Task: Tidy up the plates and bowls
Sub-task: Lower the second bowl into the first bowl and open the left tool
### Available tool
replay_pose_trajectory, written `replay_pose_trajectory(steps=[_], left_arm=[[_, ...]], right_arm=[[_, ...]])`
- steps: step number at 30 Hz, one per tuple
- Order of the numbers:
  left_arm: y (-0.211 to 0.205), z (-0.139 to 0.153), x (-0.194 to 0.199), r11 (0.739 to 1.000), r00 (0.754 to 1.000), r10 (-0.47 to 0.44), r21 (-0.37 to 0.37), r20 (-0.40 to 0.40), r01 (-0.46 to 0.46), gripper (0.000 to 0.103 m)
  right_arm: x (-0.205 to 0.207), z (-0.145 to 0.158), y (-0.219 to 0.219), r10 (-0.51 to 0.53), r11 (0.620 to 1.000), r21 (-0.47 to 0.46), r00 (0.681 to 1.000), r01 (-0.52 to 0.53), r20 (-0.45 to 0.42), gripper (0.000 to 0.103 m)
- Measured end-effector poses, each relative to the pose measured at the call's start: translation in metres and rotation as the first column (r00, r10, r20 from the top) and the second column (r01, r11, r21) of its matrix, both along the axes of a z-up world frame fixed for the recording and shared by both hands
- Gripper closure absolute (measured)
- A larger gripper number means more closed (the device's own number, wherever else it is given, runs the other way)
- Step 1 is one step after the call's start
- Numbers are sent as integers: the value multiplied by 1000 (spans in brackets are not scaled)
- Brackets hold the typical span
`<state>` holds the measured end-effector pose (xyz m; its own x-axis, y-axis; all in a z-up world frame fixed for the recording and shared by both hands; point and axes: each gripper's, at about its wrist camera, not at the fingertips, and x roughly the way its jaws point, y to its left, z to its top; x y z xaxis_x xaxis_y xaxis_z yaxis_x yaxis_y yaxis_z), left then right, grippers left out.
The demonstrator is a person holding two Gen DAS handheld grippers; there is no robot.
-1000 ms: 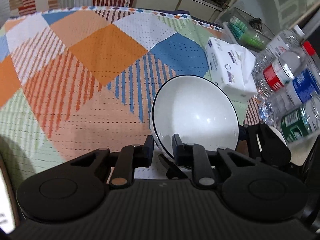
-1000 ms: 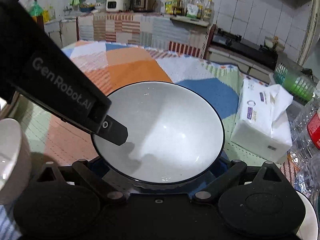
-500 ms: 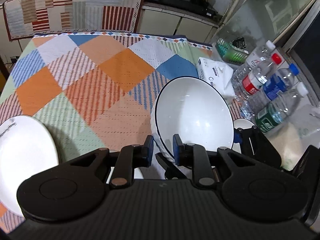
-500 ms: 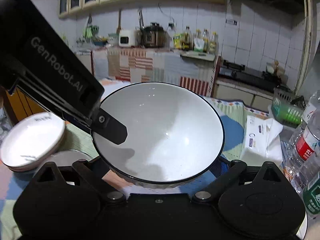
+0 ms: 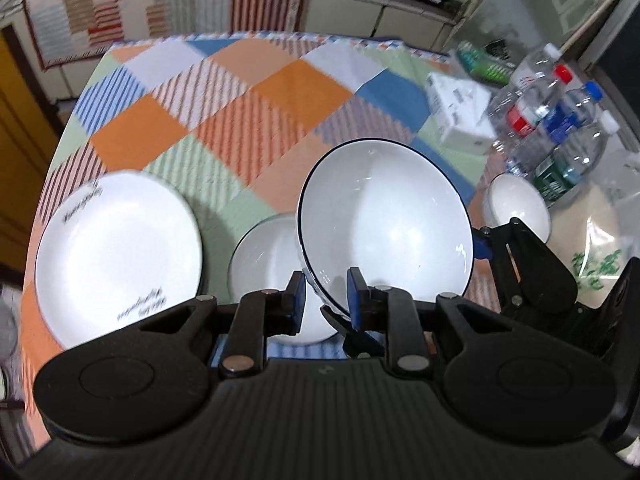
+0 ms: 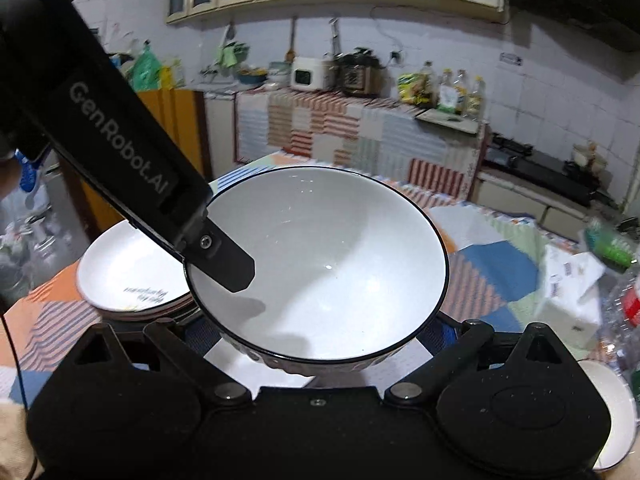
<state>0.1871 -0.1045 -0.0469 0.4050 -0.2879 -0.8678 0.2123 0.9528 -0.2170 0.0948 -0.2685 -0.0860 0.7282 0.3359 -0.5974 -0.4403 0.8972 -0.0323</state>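
A large white bowl with a dark rim (image 5: 386,236) (image 6: 320,264) is held in the air above the table by both grippers. My left gripper (image 5: 322,306) is shut on its near rim, one finger inside and one outside. My right gripper (image 6: 316,332) clamps the bowl's outer sides; its fingertips are hidden under the bowl. The left gripper's finger (image 6: 220,256) shows over the rim in the right wrist view. A stack of white plates (image 5: 116,256) (image 6: 128,276) lies at the left. A smaller white bowl (image 5: 272,264) sits below the held bowl.
Another small white bowl (image 5: 518,204) stands at the right next to several water bottles (image 5: 560,140). A tissue pack (image 5: 460,116) and a green basket (image 5: 484,64) lie at the far right. The patchwork tablecloth (image 5: 248,92) covers the table.
Both grippers have lifted the large bowl up and toward the left. The plate stack and the small bowl below have come into view.
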Motion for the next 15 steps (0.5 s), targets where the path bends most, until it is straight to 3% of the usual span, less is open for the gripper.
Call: replay_pose_trajectory(steps=[10,15], left_arm=[[23,-40,1,997,994,77,11,-75,-77,83],[19,-51,1,995,995,73,80,-68,-68,83]], right_arm=[[-3,-29,24,62,998,0,996,-62,-66,4],[1,-35,31,100,995,-14,989,-102,-110,4]])
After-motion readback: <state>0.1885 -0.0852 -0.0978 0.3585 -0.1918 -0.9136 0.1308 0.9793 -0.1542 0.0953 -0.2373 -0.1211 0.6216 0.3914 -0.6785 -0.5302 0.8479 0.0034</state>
